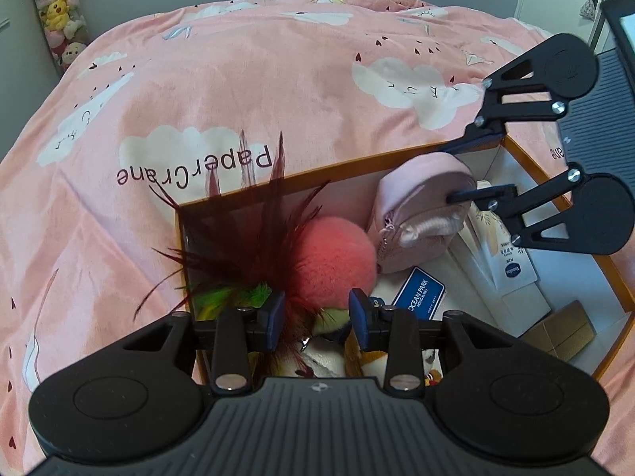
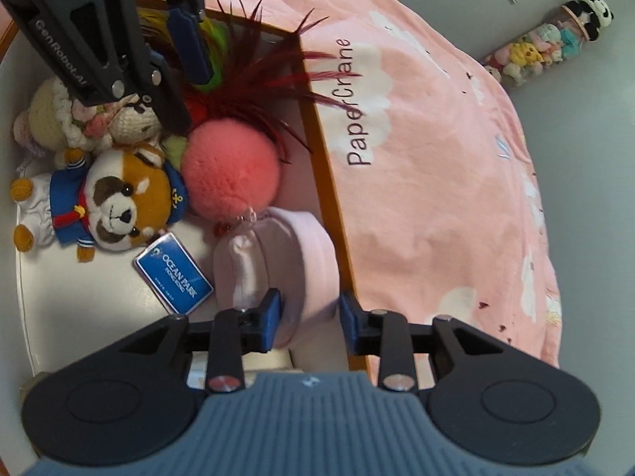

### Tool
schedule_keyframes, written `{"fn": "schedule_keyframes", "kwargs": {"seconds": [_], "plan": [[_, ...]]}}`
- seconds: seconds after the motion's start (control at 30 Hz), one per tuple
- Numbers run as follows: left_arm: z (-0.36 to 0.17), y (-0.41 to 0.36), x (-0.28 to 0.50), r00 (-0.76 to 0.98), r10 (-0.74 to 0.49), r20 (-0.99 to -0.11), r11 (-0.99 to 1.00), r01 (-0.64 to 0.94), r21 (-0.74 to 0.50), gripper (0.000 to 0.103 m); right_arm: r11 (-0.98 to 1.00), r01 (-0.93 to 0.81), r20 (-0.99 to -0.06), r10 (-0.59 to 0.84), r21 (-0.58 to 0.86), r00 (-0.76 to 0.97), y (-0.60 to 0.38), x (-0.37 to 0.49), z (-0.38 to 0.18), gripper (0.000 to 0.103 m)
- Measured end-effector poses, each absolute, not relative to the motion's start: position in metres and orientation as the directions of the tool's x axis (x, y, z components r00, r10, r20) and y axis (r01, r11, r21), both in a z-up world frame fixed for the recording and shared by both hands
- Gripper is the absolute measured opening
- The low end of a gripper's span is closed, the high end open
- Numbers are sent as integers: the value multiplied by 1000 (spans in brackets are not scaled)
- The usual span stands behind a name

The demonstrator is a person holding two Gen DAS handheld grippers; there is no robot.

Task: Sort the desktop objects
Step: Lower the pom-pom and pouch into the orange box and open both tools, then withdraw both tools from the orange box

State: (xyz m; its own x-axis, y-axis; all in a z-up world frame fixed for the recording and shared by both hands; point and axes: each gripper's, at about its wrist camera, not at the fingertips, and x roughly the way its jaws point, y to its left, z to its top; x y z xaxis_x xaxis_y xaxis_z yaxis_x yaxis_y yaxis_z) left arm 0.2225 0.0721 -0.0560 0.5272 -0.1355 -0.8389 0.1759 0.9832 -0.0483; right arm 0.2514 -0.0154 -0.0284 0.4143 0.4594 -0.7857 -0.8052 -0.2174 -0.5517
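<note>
- Right gripper (image 2: 309,313) over the far side of the box (image 2: 317,127); jaws part-open around the pale pink pouch (image 2: 278,265), a gap showing on the wall side, so the pouch looks released, resting inside the box against its wall.
- Left gripper (image 1: 317,309) about half-open with dark red feathers (image 1: 246,238) of the pink pom-pom toy (image 1: 337,261) between the pads (image 1: 278,313); cannot tell if it grips them.
- Risk: feathers could snag on the left pads and drag the toy out when that hand lifts; pouch could tip off the wall onto the blue Ocean Park card (image 2: 174,273) if the right fingers brush it on withdrawal.
- Only the right wrist view shows the red panda plush (image 2: 119,206) and crocheted doll (image 2: 79,119); only the left wrist view shows the lotion tube (image 1: 504,254) and small cardboard box (image 1: 563,333).
</note>
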Motion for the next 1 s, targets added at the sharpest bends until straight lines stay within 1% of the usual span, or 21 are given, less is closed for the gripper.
{"fn": "schedule_keyframes", "kwargs": {"seconds": [0.17,0.3,0.4,0.47,0.6,0.63,0.67,0.7,0.73,0.8,0.97,1.0], "plan": [[-53,74,219,529,-132,-838,985,165,-51,41,-162,-817,-774,463,-553,432,-28,244,-19,34],[-46,74,211,533,-134,-835,984,173,-47,41,-96,-832,-768,456,-546,451,-33,240,-12,27],[-34,74,199,557,-123,-822,984,175,-29,41,-24,-861,-769,464,-508,440,-40,234,2,23],[-22,76,187,580,-127,-805,984,173,-31,41,46,-885,-764,486,-464,425,-46,226,16,23],[0,84,157,608,-153,-779,984,163,-66,41,186,-919,-735,554,-348,391,-70,202,43,24],[3,86,149,609,-151,-779,986,152,-73,42,222,-927,-726,577,-302,375,-78,196,49,24],[6,88,141,609,-150,-779,987,140,-81,47,258,-935,-717,601,-243,353,-87,191,54,24],[9,91,133,608,-153,-779,987,127,-95,49,291,-941,-711,623,-176,325,-96,186,58,24],[10,95,125,602,-160,-783,987,116,-112,49,317,-942,-708,641,-107,296,-105,180,60,25],[8,102,109,581,-175,-795,984,88,-152,50,358,-934,-699,668,2,254,-124,168,59,28],[-13,113,80,510,-184,-840,975,-11,-220,53,447,-885,-731,647,130,220,-158,136,35,32],[-19,114,76,495,-184,-849,973,-33,-230,56,469,-870,-741,637,154,212,-162,133,28,32]]}}
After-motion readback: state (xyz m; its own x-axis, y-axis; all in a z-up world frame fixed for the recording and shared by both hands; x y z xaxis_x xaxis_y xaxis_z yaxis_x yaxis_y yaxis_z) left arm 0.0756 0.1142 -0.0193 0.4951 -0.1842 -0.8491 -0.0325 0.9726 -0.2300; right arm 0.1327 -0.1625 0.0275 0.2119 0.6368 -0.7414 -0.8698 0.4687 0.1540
